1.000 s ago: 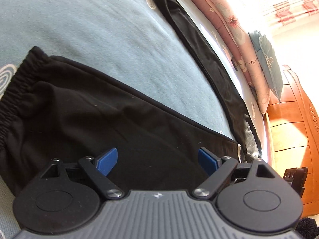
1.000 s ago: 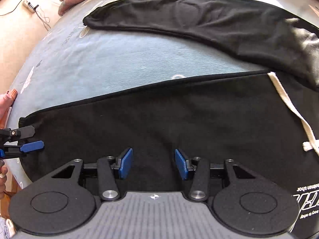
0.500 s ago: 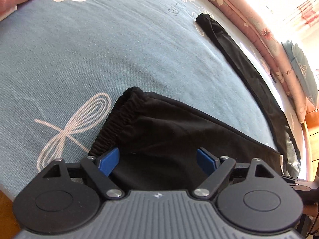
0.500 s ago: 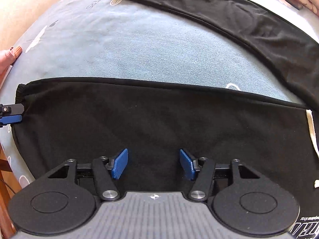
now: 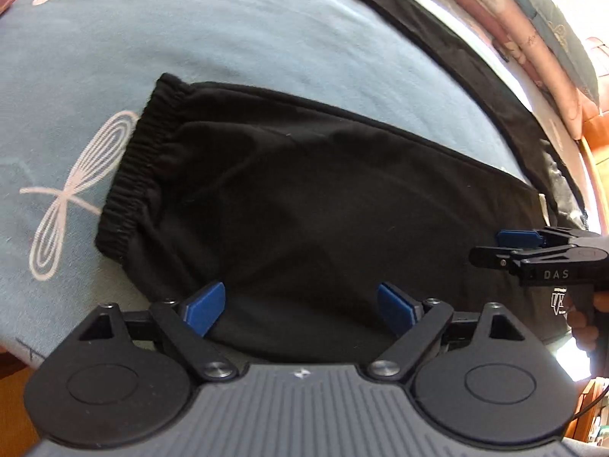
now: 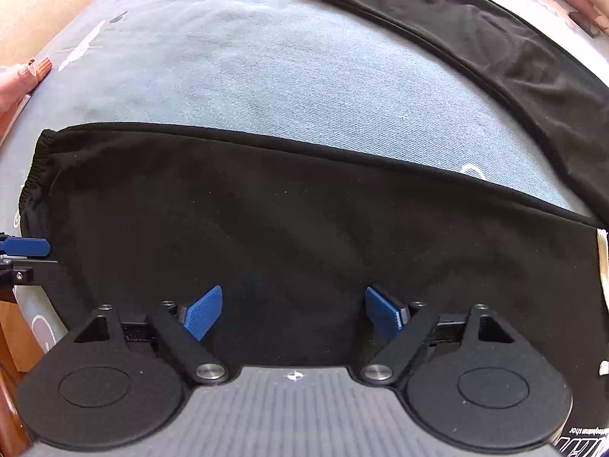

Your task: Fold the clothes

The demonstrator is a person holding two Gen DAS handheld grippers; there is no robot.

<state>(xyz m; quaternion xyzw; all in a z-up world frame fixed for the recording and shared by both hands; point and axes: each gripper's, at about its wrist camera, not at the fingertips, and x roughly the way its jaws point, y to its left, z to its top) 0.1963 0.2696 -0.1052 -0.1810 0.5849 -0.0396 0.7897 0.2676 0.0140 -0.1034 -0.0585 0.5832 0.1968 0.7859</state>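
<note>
A pair of black trousers [image 5: 316, 205] lies spread across a blue patterned bed [image 5: 190, 30], its near leg flat beneath 2 hand-held tools, its far leg [image 6: 475, 34] angling away toward the pink bedding at the edge. The left claw [image 5: 300, 306] hangs over the near leg close to the gathered elastic cuff [image 5: 141, 160], blue pads spread wide and gripping nothing. The right claw [image 6: 291, 310] hovers over the middle of the same leg, nearer the waist and its pale drawstring [image 6: 601, 255]; its jaws have just been opening and stand released, the cloth below them but not pinched.

The legs still lie well apart, so the job looks barely begun. The likely step is to take the near leg by its edge and carry it onto the far one. To do it well, both claws should bite the near hem line at once, 1 by the cuff and 1 toward the waist, catching both layers of fabric rather than only the top skin. Lifted evenly and kept taut between the 2 grips, the leg should land seam on seam; a slack middle would likely bunch, and the soft knit may slip from a shallow pinch.
</note>
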